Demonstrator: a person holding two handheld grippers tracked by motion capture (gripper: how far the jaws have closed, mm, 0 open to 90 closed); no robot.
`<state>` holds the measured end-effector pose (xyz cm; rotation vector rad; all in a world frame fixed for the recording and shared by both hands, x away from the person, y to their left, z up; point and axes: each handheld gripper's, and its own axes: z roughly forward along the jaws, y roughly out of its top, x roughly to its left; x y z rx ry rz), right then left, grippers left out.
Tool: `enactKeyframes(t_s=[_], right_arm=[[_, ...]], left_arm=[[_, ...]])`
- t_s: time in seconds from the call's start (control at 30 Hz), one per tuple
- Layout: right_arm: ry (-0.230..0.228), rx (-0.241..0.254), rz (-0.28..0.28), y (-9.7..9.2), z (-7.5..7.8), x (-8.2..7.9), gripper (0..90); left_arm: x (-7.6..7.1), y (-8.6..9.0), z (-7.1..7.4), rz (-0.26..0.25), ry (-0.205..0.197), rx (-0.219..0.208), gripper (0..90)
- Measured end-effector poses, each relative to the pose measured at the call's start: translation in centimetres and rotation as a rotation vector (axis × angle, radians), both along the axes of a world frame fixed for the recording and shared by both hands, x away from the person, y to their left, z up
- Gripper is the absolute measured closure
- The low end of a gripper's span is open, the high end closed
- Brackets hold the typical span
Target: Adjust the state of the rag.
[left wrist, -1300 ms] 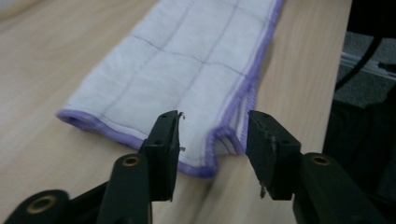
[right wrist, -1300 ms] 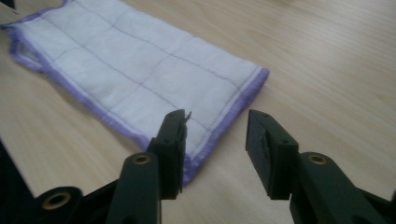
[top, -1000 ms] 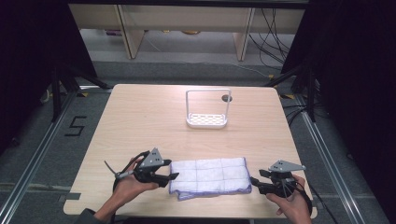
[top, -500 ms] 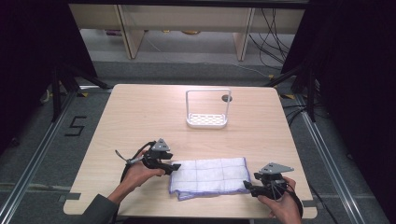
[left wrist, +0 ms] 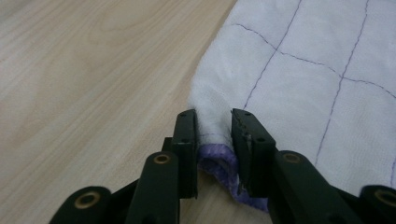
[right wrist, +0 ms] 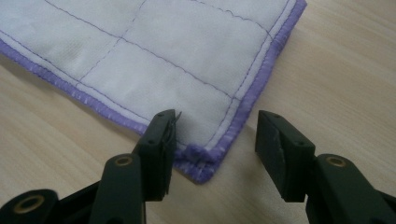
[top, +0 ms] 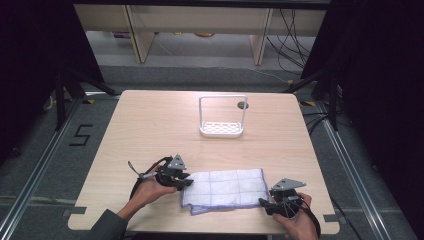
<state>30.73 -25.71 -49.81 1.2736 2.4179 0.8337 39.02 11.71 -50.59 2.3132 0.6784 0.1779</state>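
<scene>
While the left tool (left wrist: 214, 135) pinches the cloth (top: 225, 189) edge, table (top: 150, 125) lies bare around.

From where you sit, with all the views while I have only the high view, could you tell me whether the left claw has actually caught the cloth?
Observer: Yes, the left claw pinches a bunched fold of the white quilted cloth at its purple hem; its jaws have just been closing.
Operator: Thank you. And the right one?
Observer: The right claw is open, jaws astride the cloth's purple-edged corner, pads not pressing.
Operator: Is that corner flat?
Observer: Mostly; the hem puckers slightly at the tip.
</scene>
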Motion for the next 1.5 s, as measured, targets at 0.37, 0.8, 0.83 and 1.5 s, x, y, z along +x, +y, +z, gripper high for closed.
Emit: enactKeyframes(t_s=[0.37,0.8,0.83,1.5], right_arm=[[0.031,0.057,0.04,0.0,-0.1,0.1,75.3],[-0.002,0.046,0.153,0.5,1.1,3.2,83.9],[-0.004,0.055,0.154,0.6,1.2,3.6,83.9],[0.01,-0.047,0.28,5.3,1.6,14.2,83.8]], left_arm=[[-0.3,0.3,0.3,-0.07,-0.022,0.061,80.6],[-2.3,1.3,0.6,-0.029,-0.026,0.014,82.0],[-2.5,1.5,0.7,-0.033,-0.037,0.017,82.0],[-7.9,-0.1,0.8,-0.108,-0.035,-0.074,82.0]])
